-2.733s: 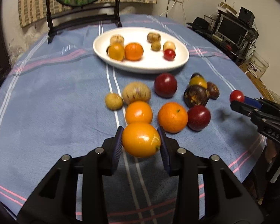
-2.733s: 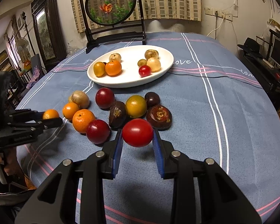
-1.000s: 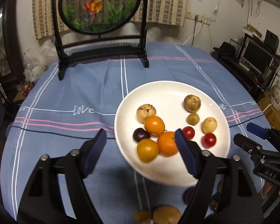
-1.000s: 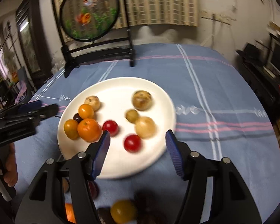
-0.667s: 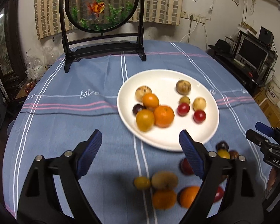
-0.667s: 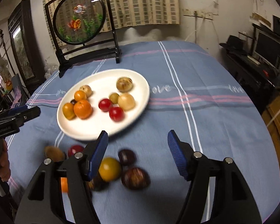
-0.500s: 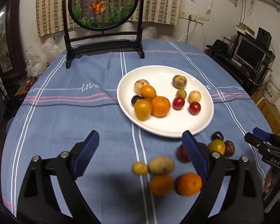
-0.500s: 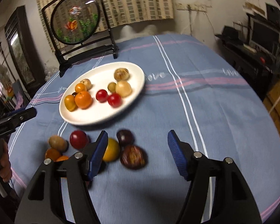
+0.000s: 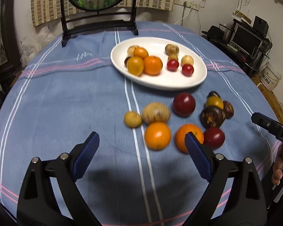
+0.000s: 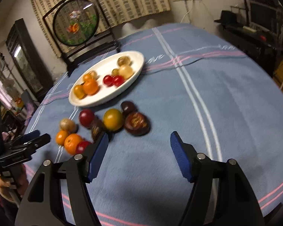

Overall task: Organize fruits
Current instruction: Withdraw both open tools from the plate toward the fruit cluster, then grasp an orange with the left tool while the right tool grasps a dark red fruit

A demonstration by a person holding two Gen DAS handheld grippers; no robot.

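Now my left gripper (image 9: pixel 141 153), jaws released and empty, sits just short of the orange (image 9: pixel 157 135); right gripper (image 10: pixel 139 155), jaws opening on nothing, is farther off.

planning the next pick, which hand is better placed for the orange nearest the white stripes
Left. The left gripper has open, empty jaws, and the orange sits just beyond them, roughly centred. From the right gripper, opening and empty, that orange lies far off to the side.
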